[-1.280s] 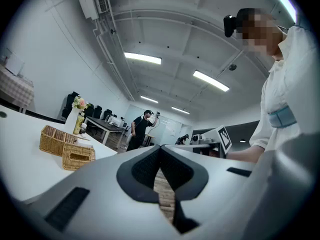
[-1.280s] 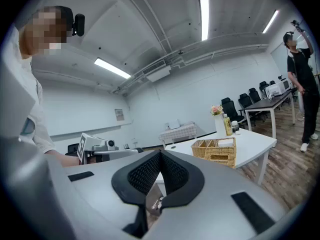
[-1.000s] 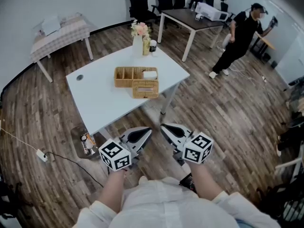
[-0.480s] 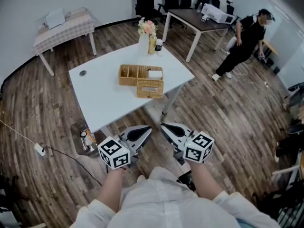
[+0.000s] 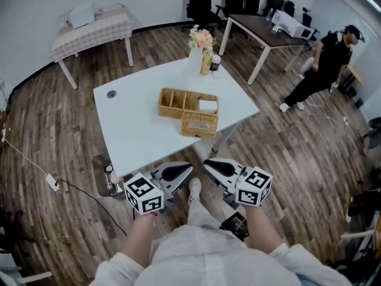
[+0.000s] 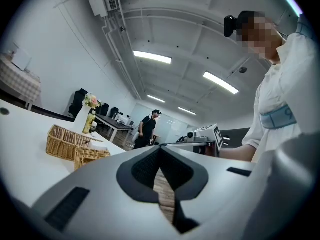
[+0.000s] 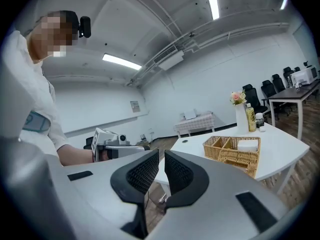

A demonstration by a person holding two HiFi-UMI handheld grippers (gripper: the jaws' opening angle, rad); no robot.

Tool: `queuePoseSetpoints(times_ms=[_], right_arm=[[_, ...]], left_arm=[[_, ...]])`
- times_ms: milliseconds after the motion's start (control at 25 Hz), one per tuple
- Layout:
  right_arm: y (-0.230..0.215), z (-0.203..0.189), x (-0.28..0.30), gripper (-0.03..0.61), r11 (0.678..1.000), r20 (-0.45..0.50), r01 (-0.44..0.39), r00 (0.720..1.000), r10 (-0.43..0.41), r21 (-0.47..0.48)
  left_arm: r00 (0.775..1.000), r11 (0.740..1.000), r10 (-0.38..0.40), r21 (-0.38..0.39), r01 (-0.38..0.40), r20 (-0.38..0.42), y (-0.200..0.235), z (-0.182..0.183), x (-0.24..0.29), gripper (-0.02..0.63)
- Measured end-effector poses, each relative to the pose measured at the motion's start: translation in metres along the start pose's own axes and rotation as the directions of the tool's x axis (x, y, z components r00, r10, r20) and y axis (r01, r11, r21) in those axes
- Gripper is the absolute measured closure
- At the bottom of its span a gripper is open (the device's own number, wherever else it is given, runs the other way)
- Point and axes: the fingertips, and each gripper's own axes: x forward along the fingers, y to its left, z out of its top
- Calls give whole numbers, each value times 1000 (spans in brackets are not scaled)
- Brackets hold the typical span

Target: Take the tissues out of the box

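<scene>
A wicker tissue box [image 5: 199, 124] stands on the white table [image 5: 137, 127], against a wicker divided basket [image 5: 178, 102] that holds a white tissue pack [image 5: 208, 106]. No tissue shows from the box's slot. My left gripper [image 5: 180, 173] and right gripper [image 5: 215, 168] hang side by side close to my body, short of the table's near edge, both shut and empty. The left gripper view has the tissue box [image 6: 90, 155] far off to the left of my left gripper [image 6: 160, 148]. In the right gripper view the box [image 7: 240, 163] is to the right of my right gripper [image 7: 161, 154].
A vase of flowers [image 5: 200, 43], a bottle [image 5: 206, 61] and a small jar [image 5: 215, 66] stand at the table's far corner. On the floor lie a power strip with cable [image 5: 53, 183] and items by a table leg [image 5: 108, 174]. A person in black [image 5: 327, 64] stands far right.
The table and basket have come closer and shifted right in the head view. A shoe now shows between the grippers. Both grippers keep the same shut pose.
</scene>
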Motion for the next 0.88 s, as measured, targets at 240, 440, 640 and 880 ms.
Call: queuePoseSetpoints(times_ms=[240, 440, 640, 880], right_arm=[[-69, 24, 27, 446, 998, -51, -53, 997, 51, -41], [-124, 47, 44, 431, 996, -53, -85, 995, 84, -34], [-170, 69, 58, 426, 993, -54, -115, 992, 113, -37], [-205, 86, 67, 426, 990, -52, -142, 989, 140, -27]], left_arm=[[999, 999, 30, -12, -30, -23, 61, 21, 39, 612], [998, 999, 44, -30, -46, -39, 105, 34, 74, 612], [996, 997, 68, -26, -70, -61, 143, 52, 109, 612], [994, 997, 81, -10, -82, -74, 173, 72, 140, 612]])
